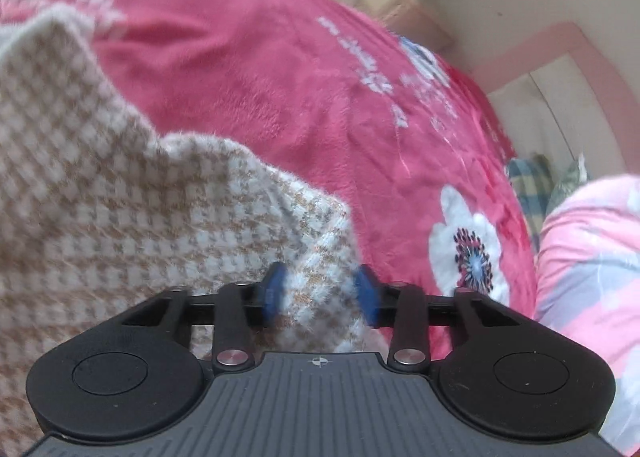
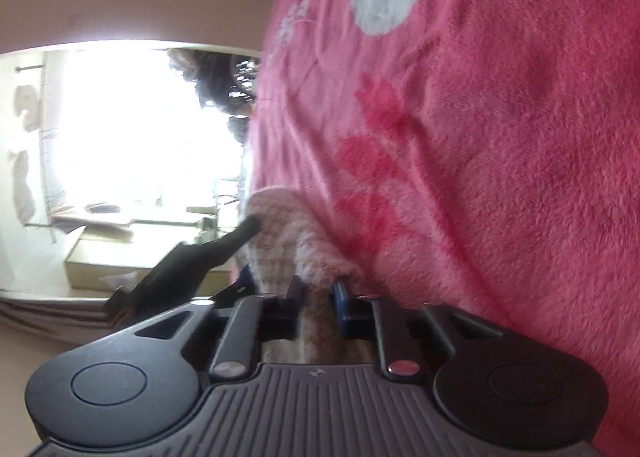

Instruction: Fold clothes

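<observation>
Left gripper is pinching a corner of the houndstooth garment w/ blue pads; cloth is spreading toward 10 o'clock over the pink floral blanket. Right gripper is clamping another bunched edge of it, blanket at 2 o'clock.

— Left gripper?
— Closed on checked knit cloth, blue pads pressing a fold from both sides, fabric bunched between.
— And right gripper?
— Rolled sideways, horizon standing upright in its view. Pinching the same cloth, jaws narrow, fabric running back toward the body of the tool.
</observation>
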Demonstrator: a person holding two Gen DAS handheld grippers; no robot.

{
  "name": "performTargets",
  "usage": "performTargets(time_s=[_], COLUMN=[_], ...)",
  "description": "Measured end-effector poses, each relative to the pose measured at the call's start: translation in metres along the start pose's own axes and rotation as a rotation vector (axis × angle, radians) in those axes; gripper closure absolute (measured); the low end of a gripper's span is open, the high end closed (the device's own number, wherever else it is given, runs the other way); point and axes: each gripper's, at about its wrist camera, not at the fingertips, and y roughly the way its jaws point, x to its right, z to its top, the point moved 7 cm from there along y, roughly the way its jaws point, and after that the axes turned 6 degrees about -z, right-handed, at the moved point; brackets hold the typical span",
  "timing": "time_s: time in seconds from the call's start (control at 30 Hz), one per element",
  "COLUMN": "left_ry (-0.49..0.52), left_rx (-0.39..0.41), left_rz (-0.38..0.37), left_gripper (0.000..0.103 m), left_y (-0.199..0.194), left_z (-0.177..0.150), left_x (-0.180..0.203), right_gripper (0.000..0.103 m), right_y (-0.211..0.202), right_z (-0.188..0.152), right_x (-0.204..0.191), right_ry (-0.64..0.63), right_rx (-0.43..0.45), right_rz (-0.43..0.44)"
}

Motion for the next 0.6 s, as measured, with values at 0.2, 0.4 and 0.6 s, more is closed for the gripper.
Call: performTargets(time_s=[0.2, 0.4, 0.6], left_ry=[0.046, 0.110, 0.000], left_rx=[-0.015, 0.030, 0.139], left_rz=[0.046, 0.062, 0.004], left_gripper=[0.071, 0.090, 0.096], left_y=[0.000, 0.004, 0.004], left_z=[0.001, 0.007, 0.020], left_x=[0.001, 0.011, 0.003], right_gripper=[0.083, 0.086, 0.095], right_y=[0.001, 0.005, -0.014], right_z=[-0.002, -0.005, -0.018], right_x=[0.001, -0.014, -0.012], right_ry=[0.041, -0.023, -0.122], right_rx=[-0.054, -0.033, 0.049], right_rz=[0.021, 0.008, 0.027])
